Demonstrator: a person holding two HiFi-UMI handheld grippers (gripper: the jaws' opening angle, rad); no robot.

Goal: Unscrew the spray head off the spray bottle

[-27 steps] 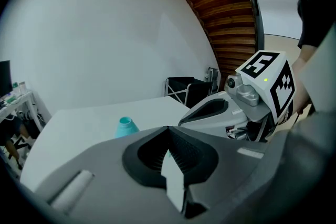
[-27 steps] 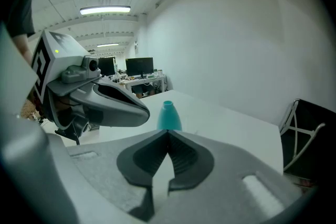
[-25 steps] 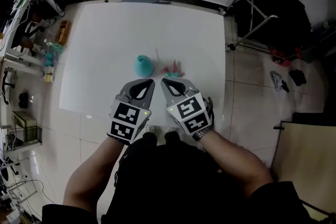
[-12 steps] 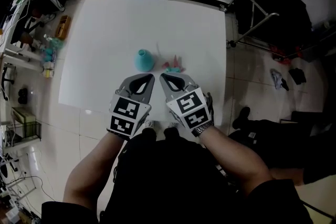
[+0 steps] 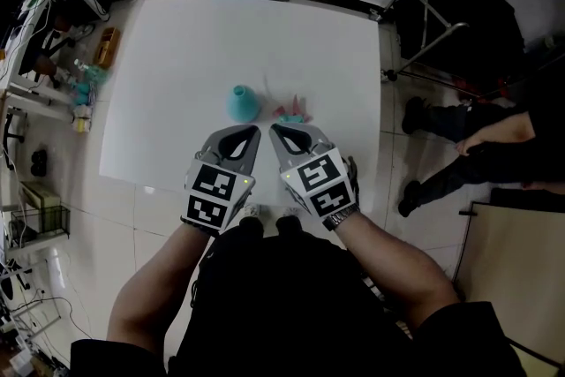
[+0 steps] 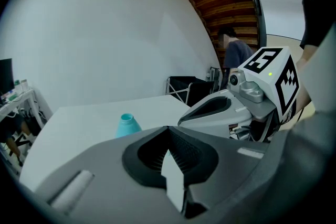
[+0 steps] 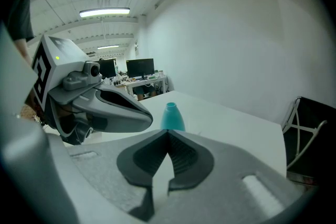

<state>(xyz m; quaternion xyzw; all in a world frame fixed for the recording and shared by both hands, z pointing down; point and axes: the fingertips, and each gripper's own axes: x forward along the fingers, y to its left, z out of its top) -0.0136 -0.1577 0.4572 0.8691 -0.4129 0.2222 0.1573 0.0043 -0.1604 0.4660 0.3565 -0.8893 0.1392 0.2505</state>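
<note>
A teal spray bottle (image 5: 243,102) stands upright on the white table (image 5: 177,57) with its neck bare; it also shows as the bottle (image 6: 127,125) and the bottle (image 7: 171,116) in the two gripper views. The pink and teal spray head (image 5: 290,113) lies on the table just to its right, off the bottle. My left gripper (image 5: 254,133) and right gripper (image 5: 274,131) hover side by side at the table's near edge, a little short of both. Each is shut with nothing between its jaws. In the gripper views the left gripper (image 6: 168,129) and right gripper (image 7: 168,135) show closed tips.
A cluttered shelf (image 5: 53,40) lines the table's left side. A black folding stand (image 5: 450,22) is on the floor at the right, and a person's legs (image 5: 450,150) are beside it. Desks with monitors (image 7: 139,68) are far behind.
Both grippers stay where they were. A person has walked into view on the floor at the right. The head view shifted slightly early on.
</note>
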